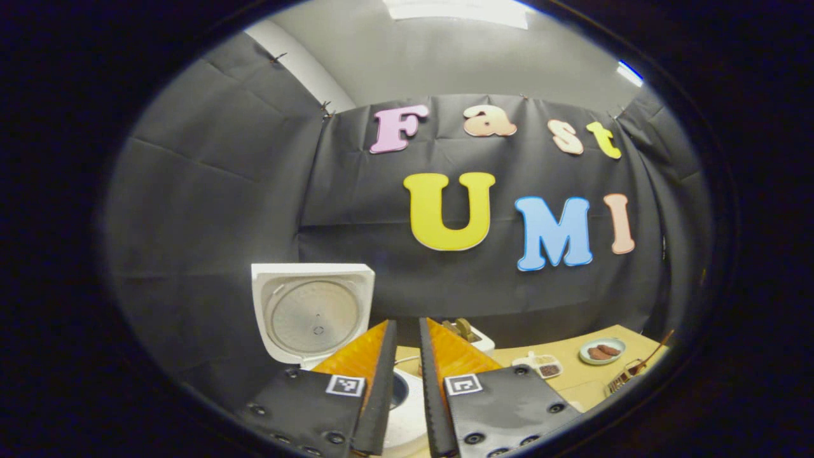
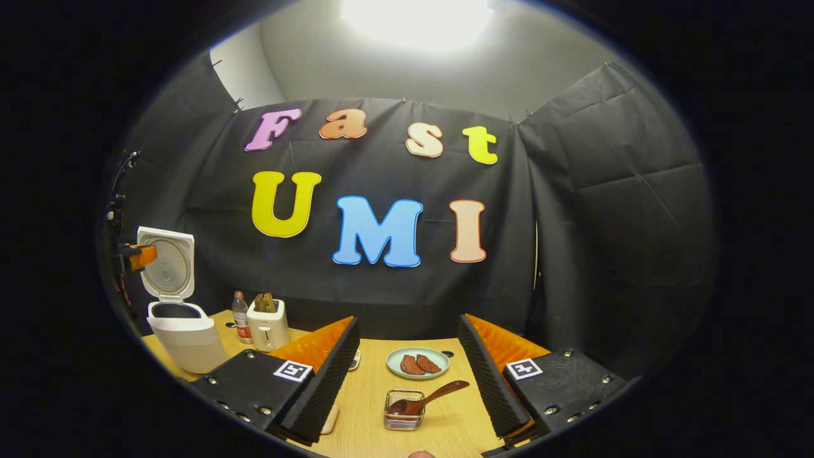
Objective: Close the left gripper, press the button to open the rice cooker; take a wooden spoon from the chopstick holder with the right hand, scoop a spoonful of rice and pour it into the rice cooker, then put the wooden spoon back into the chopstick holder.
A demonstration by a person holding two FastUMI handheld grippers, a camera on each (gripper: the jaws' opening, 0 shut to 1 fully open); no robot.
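Observation:
The white rice cooker (image 2: 181, 340) stands open at the table's left end, its lid (image 1: 311, 315) upright. My left gripper (image 1: 407, 327) hovers just above the cooker's body (image 1: 407, 407), jaws shut with only a narrow slit and nothing between them; in the right gripper view the left gripper (image 2: 141, 256) shows beside the lid. A wooden spoon (image 2: 432, 395) lies with its bowl in a small wire basket (image 2: 403, 416), handle pointing up and right. My right gripper (image 2: 408, 324) is open, held above and short of the basket, with the spoon framed between its fingers.
A green plate (image 2: 418, 362) with brown pieces sits behind the basket. A toaster (image 2: 267, 326) and a bottle (image 2: 240, 317) stand right of the cooker. A small white compartment dish (image 1: 540, 366) lies mid-table. Black cloth walls close the table's back and sides.

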